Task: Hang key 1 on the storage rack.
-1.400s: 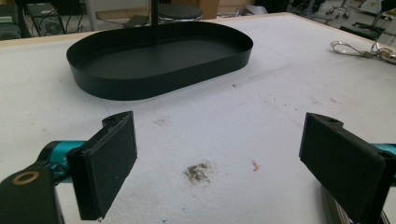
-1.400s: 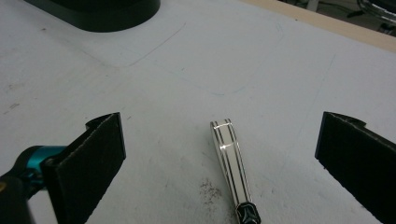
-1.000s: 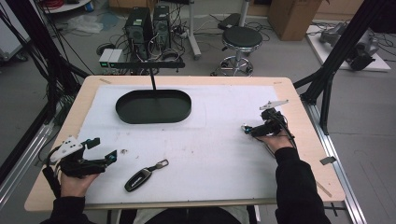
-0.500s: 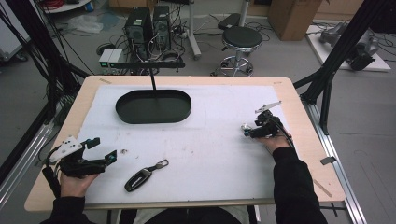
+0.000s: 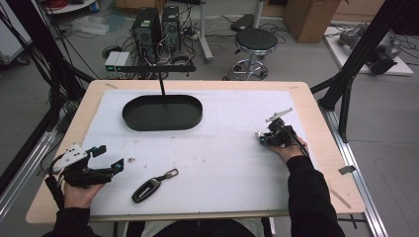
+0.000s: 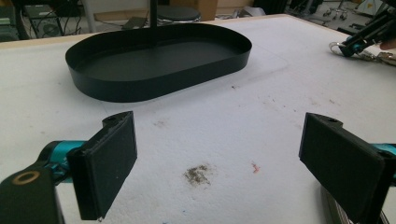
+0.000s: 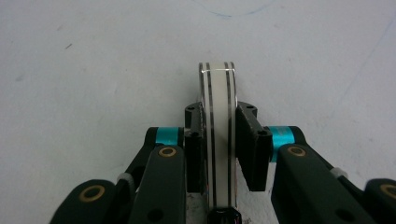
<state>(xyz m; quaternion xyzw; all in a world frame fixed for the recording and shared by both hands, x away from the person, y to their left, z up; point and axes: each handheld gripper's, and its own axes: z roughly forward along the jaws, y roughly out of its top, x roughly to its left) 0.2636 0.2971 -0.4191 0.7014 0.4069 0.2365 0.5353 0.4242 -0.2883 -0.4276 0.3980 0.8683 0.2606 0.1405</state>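
My right gripper (image 7: 218,122) is shut on a white band with thin black stripes (image 7: 218,88), seen edge-on and standing upright between the pads; its jaws have just been closing on it. In the high view this gripper (image 5: 260,138) rests low over the white mat at the right. Near the table's front left, my left gripper (image 5: 109,158) is open and holds nothing, its pads (image 6: 109,161) wide apart over bare mat. A black car key fob (image 5: 146,188) with a metal loop lies on the mat just right of the left gripper.
A black oval tray (image 5: 129,116) sits at the back centre of the white mat (image 5: 217,163), with a thin black post (image 5: 161,84) rising behind it. A small dirt smudge (image 6: 197,173) marks the mat. Stool, computers and cables lie beyond the table.
The right gripper's jaws have closed on the striped band, with the hand hardly shifting. The left gripper and the key fob have stayed put.
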